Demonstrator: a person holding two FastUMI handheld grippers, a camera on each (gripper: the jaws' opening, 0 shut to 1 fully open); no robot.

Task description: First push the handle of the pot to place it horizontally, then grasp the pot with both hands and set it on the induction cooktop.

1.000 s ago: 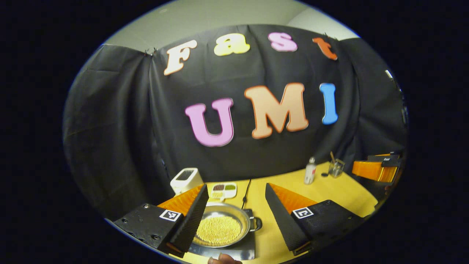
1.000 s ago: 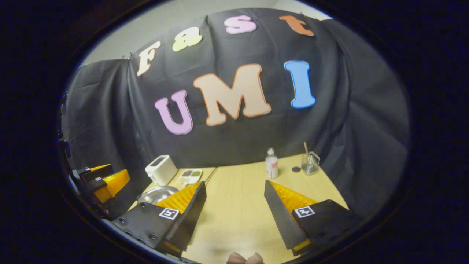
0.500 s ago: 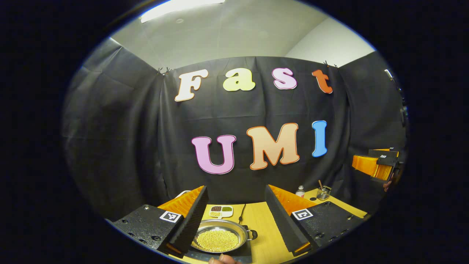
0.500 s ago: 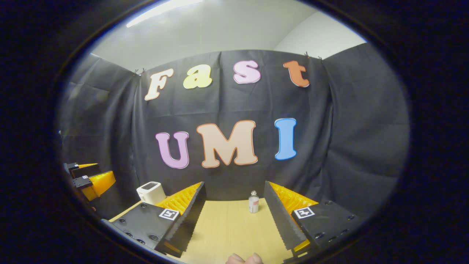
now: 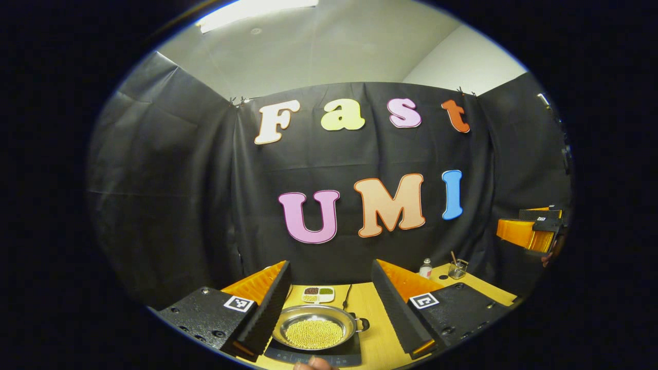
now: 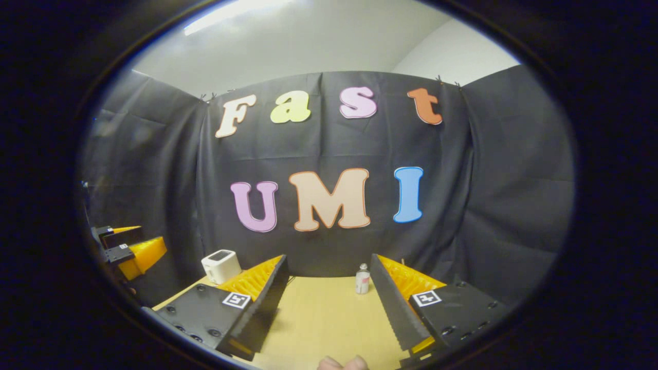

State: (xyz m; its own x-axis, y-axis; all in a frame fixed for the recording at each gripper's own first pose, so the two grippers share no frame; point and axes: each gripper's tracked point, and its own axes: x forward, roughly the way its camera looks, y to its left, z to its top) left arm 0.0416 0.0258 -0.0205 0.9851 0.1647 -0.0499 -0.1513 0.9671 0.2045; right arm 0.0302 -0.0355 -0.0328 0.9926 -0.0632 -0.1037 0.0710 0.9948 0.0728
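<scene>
The yellow wooden worktop carries the flat black induction cooktop, which serves here as the landmark. The round shallow steel pot, filled with yellow grains, sits on top of the cooktop, centred on its plate. The pot's small dark loop handle projects sideways from the rim, lying level over the right edge of the cooktop.

The left tool hangs above and just short of the cooktop, jaws spread wide and holding nothing; the pot lies straight ahead and below, between its two fingers. The right tool is likewise released and empty, well to the right of the cooktop over bare worktop.

Judged from this layout, placement is complete. The left tool is the nearer one to the pot.

A small divided white dish lies just behind the cooktop.
</scene>
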